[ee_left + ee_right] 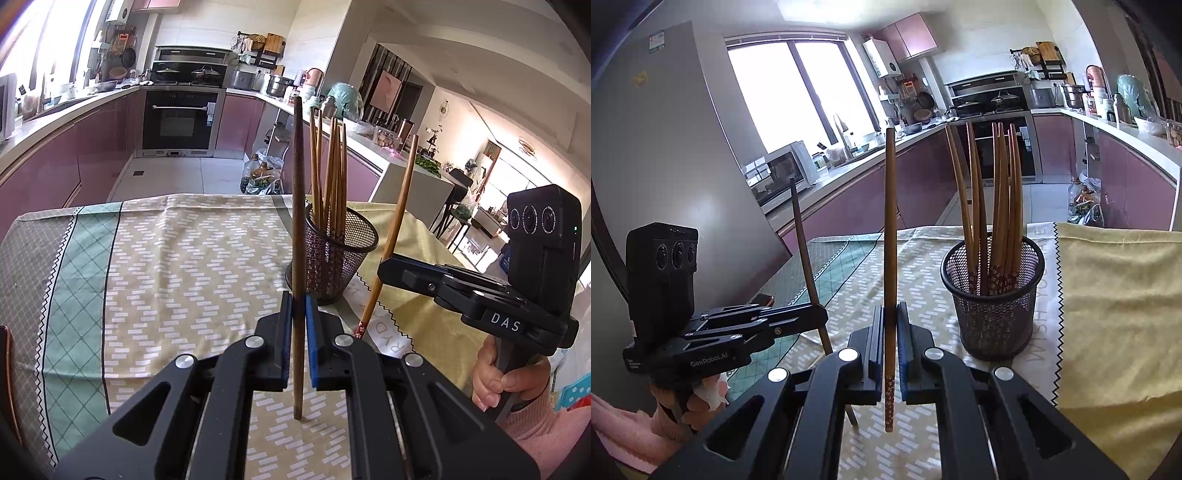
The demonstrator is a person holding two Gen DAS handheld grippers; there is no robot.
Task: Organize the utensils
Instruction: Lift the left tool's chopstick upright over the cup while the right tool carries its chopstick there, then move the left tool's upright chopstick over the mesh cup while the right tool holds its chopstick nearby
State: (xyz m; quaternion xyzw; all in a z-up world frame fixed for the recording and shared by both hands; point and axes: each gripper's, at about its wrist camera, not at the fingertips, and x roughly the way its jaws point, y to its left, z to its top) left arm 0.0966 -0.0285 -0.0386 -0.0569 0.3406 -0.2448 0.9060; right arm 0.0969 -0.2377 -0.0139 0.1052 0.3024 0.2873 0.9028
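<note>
Chopsticks are clamped in both grippers, one each. Left wrist view: left gripper has its blue pads pinched on a dark brown chopstick, held upright, lower end just above the patterned tablecloth. Black mesh holder stands just beyond the fingertips, toward the table's far right edge, with a bundle of chopsticks in it. Right gripper sits right of the holder, pinching a lighter chopstick tilted, a hand on its handle. Right wrist view: right gripper pressed on the lighter chopstick, upright, floral end down. Holder just right of it, beside a yellow cloth. Left gripper at left clamps the dark chopstick.
</note>
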